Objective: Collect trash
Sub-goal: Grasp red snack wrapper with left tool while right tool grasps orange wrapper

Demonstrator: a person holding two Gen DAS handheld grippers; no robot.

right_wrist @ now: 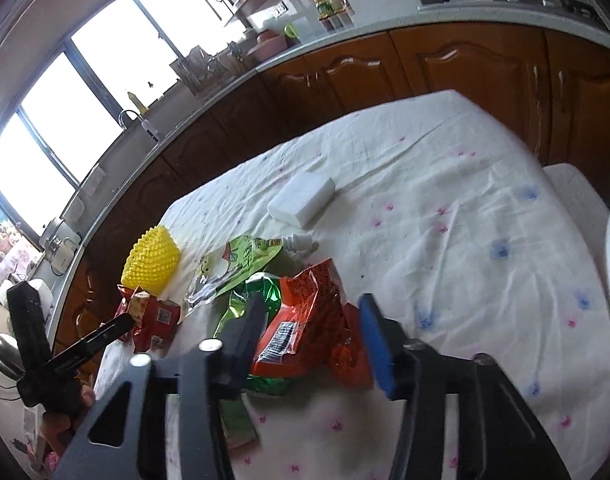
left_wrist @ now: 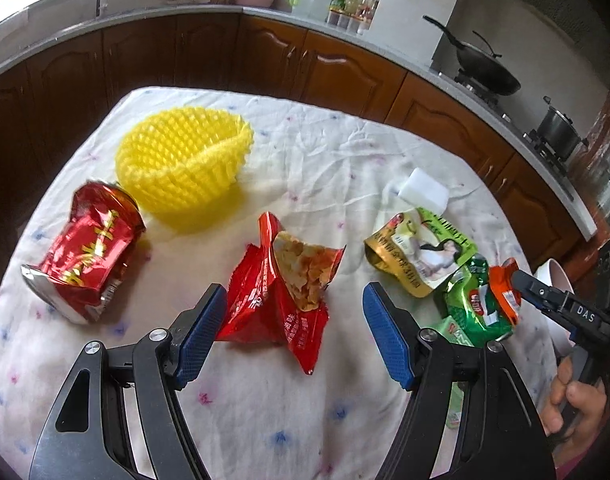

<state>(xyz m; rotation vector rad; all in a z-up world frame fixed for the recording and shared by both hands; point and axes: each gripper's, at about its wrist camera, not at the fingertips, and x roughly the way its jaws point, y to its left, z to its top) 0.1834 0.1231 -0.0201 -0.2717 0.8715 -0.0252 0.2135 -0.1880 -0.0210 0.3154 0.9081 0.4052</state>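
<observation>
While the yellow basket [left_wrist: 185, 168] near the table's far left edge sits empty, both the left gripper [left_wrist: 295, 332] and right gripper [right_wrist: 309, 340] gape apart over wrappers [left_wrist: 281, 280] still strewn along the near edge, so collecting looks barely begun.

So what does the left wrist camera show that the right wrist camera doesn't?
Only the left wrist view shows the crushed red can, the wok and the pot on the stove. Only the right wrist view shows the windows and the faucet. Both show the yellow basket, the white sponge, the red chip bag, the orange wrapper between the right gripper fingers, and the open left gripper.
</observation>
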